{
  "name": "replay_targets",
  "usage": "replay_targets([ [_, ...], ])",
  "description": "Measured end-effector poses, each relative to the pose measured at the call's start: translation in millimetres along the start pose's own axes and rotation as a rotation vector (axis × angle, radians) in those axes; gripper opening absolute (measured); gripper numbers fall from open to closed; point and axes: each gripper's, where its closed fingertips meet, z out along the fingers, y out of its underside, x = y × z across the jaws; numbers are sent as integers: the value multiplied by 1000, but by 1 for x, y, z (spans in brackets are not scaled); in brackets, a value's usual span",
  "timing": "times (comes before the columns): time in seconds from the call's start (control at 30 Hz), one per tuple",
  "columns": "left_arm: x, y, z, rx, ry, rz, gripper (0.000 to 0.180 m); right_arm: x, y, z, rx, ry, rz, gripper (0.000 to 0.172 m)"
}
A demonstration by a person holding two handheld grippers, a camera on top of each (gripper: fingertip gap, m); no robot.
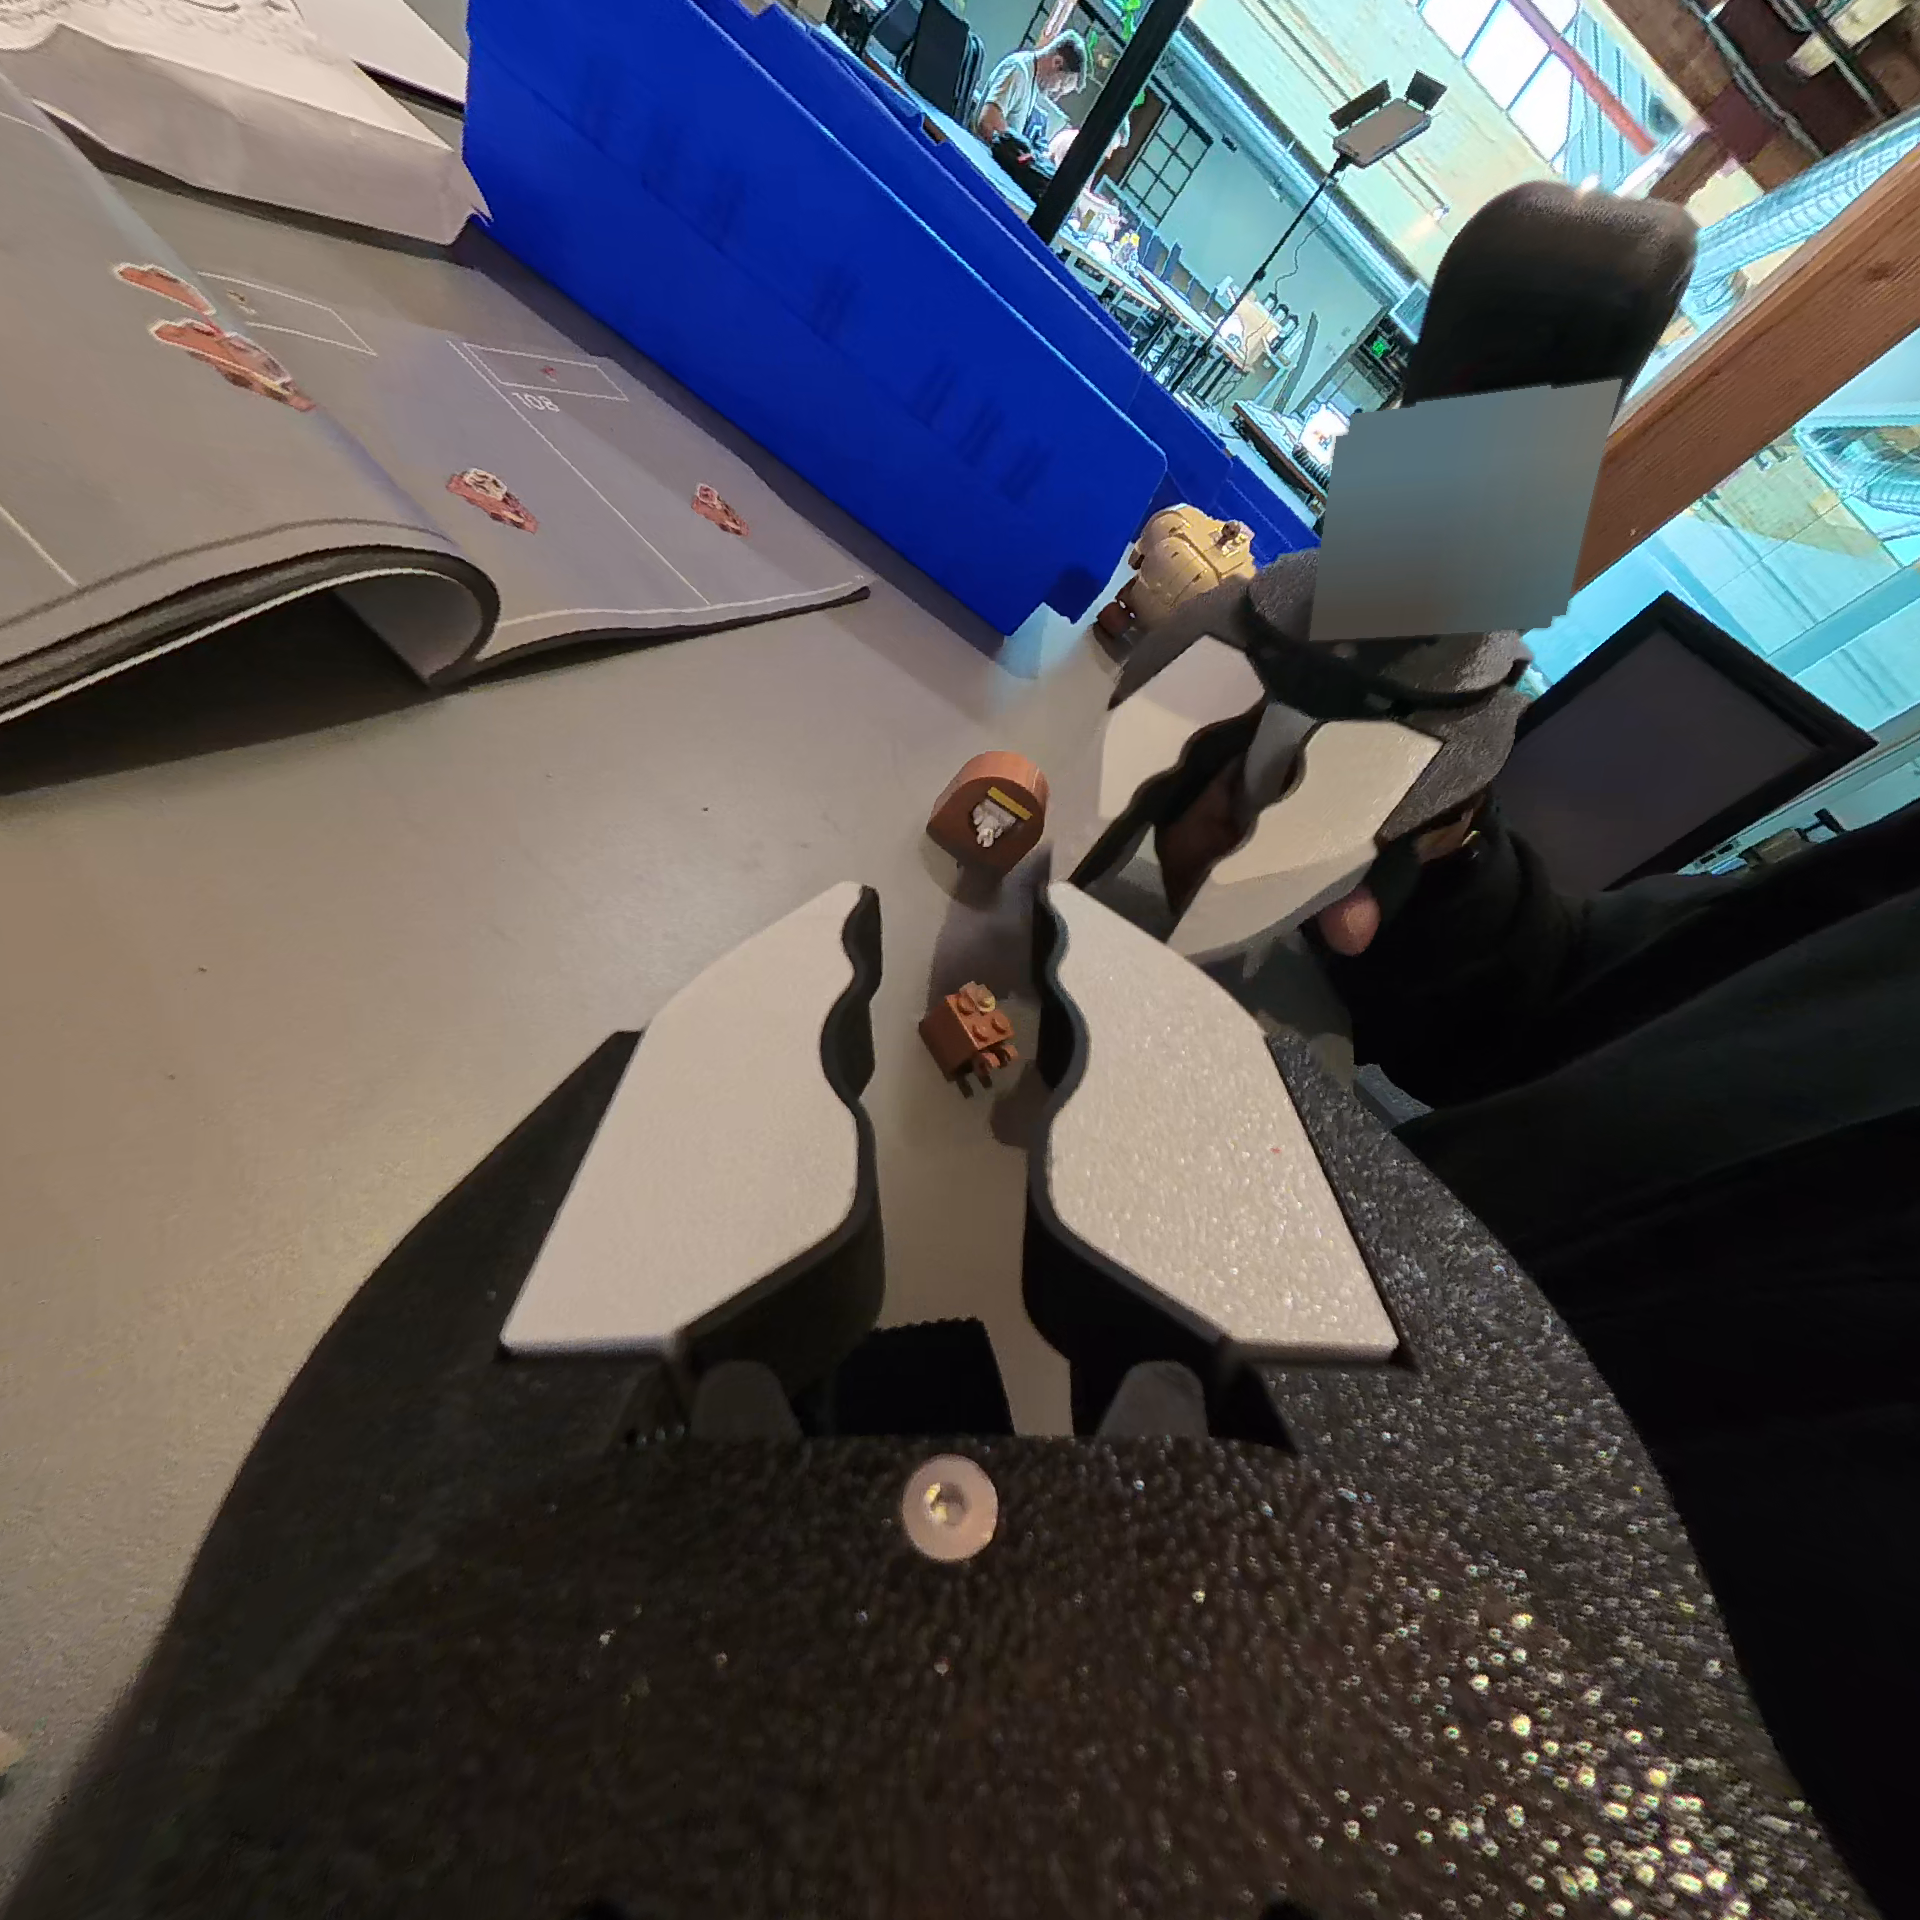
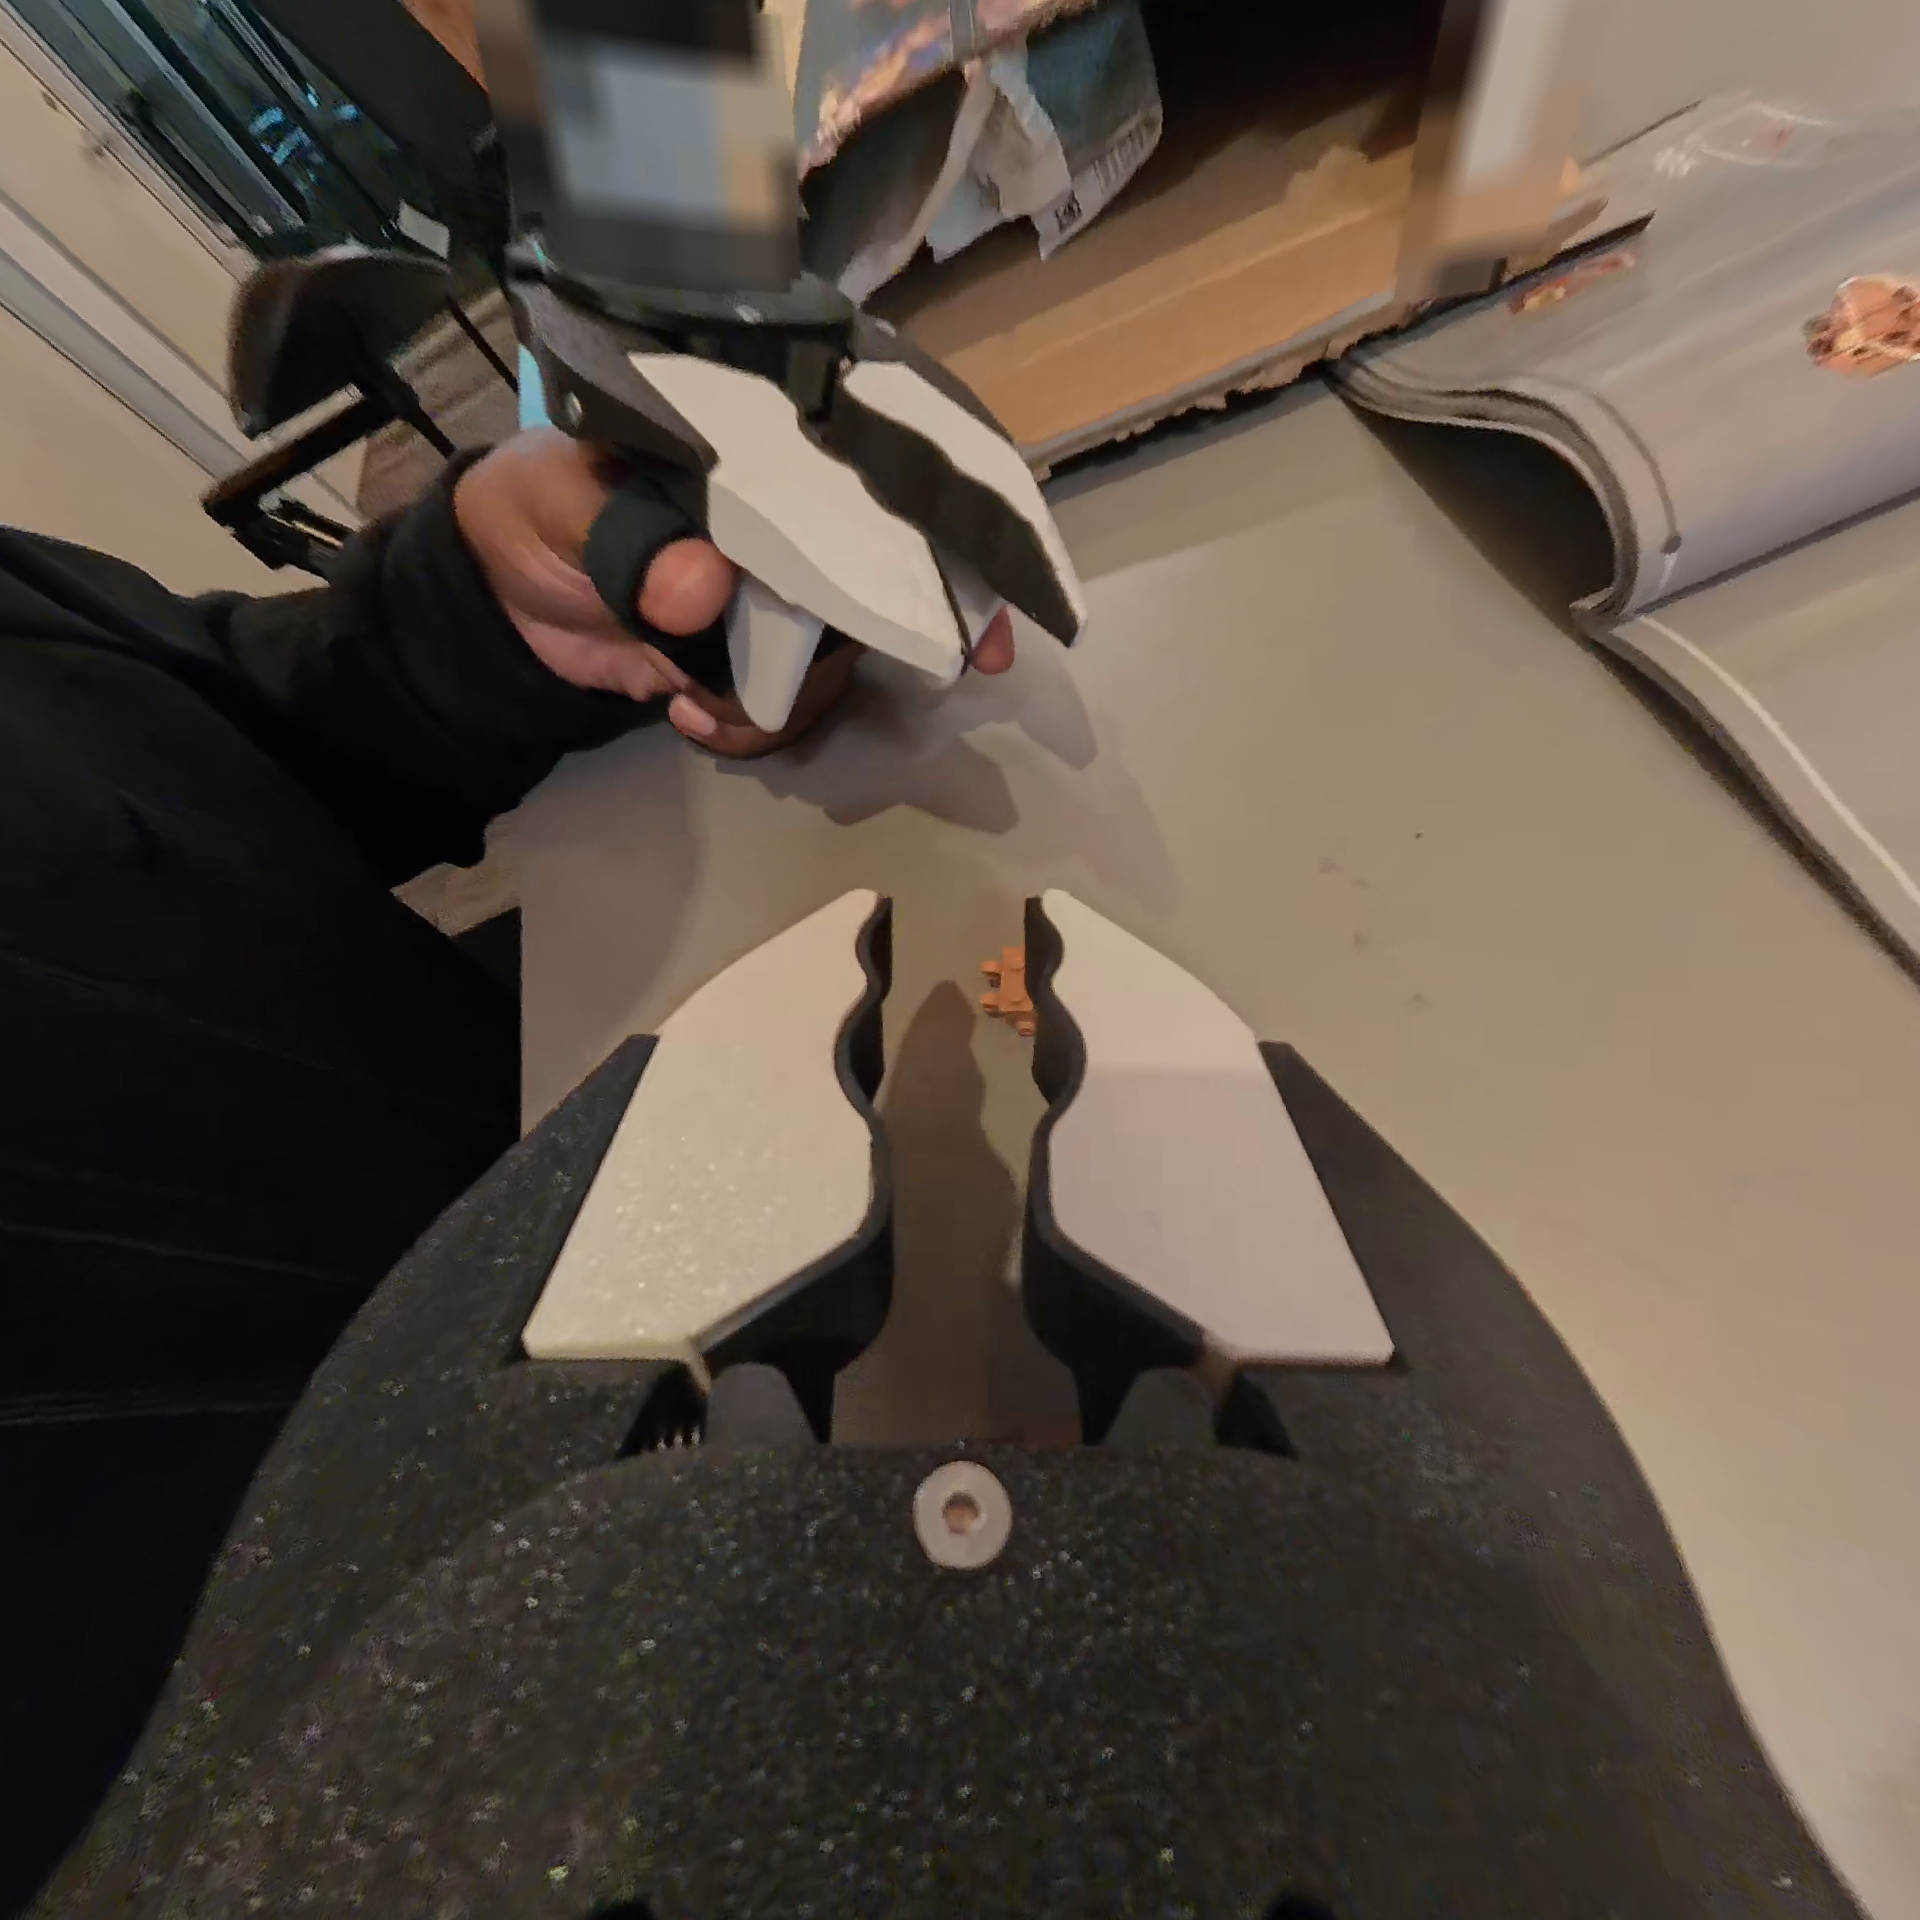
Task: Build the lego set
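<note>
- Grey tabletop [image 1: 312,1039] fills your left wrist view. Your left gripper [image 1: 961,914] hangs above it, jaws apart, gripping nothing. A small brown brick block [image 1: 966,1034] lies on the table between the fingers, clear of both pads.
- Just ahead, a rounded brown piece [image 1: 989,810] sits beside your right gripper [image 1: 1127,883]. Behind are a tan brick model [image 1: 1179,561], partly hidden, blue bins [image 1: 810,281] and an open instruction booklet [image 1: 260,488]; its print is too small to make out.
- In the right wrist view, your right gripper [image 2: 958,914] also has its jaws apart. A small orange piece [image 2: 1010,992] peeks out beside the right pad, half hidden; contact is unclear.
- Your left hand [image 2: 582,582] holds the other gripper; the background is blurred.
</note>
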Motion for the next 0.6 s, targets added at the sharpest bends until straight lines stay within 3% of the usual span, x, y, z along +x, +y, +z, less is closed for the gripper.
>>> replay_targets([
  [0.33,-3,-8,8,-13,-21,2,23,32,-22,-52,121,66,45,20],
  [0.6,-1,-61,25,59,-10,-49,23,66,-28,-71,121,167,8,20],
])
